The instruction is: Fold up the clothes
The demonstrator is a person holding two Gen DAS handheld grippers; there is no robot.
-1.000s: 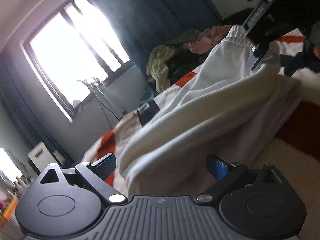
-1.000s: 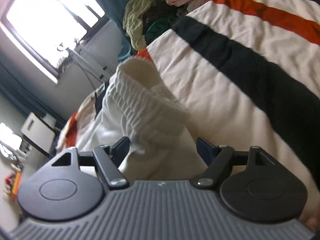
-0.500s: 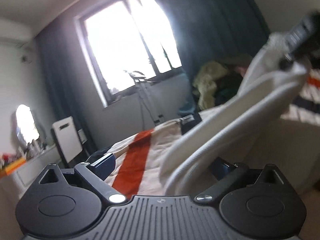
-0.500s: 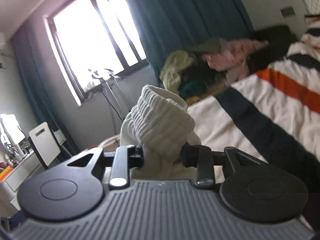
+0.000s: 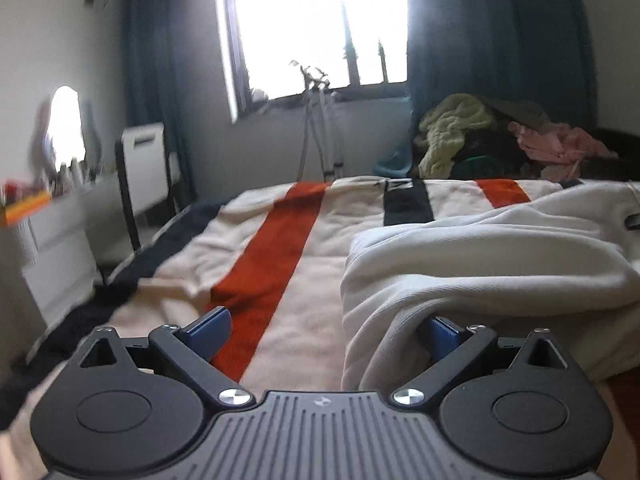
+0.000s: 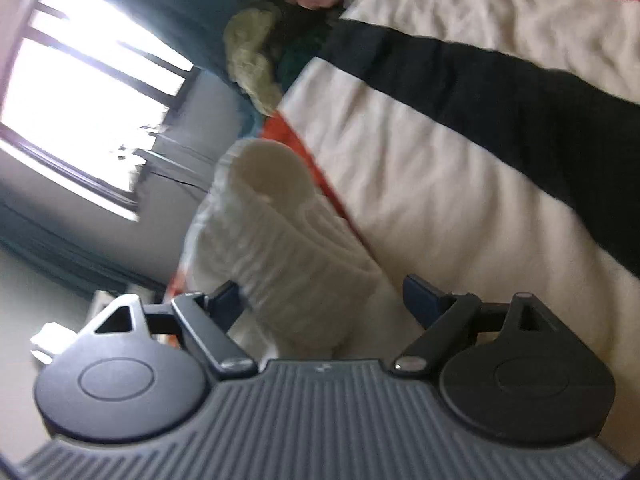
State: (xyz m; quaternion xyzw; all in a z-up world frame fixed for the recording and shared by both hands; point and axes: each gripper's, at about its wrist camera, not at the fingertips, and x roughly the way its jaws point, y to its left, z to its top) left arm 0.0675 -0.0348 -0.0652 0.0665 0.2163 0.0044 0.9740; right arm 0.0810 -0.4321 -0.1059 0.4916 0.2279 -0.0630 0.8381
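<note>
A white garment [image 5: 480,264] lies heaped on the striped blanket [image 5: 280,248] of a bed, on the right half of the left wrist view. A fold of it reaches back between the fingers of the left tongs [image 5: 324,332], draping over the right-hand blue pad [image 5: 442,330]; the left pad [image 5: 210,326] stands clear over the orange stripe. These tongs are spread wide and pinch nothing.

In the tilted, blurred right wrist view, the garment's ribbed waistband [image 6: 288,240] runs from the middle of the frame down between the fingers of the right tongs [image 6: 324,300]. Their jaws have just been opening and now stand spread, the cloth between them: the left pad [image 6: 226,300] is at the cloth's edge, whether touching cannot be told, and the right pad [image 6: 420,296] is apart from it.

Left of the garment the blanket lies bare to the bed's near-left edge. Beyond the far edge stand a tripod stand [image 5: 320,136] under the bright window [image 5: 320,20] and a pile of clothes [image 5: 500,136] at the right. A white dresser [image 5: 52,248] flanks the bed at the left.
</note>
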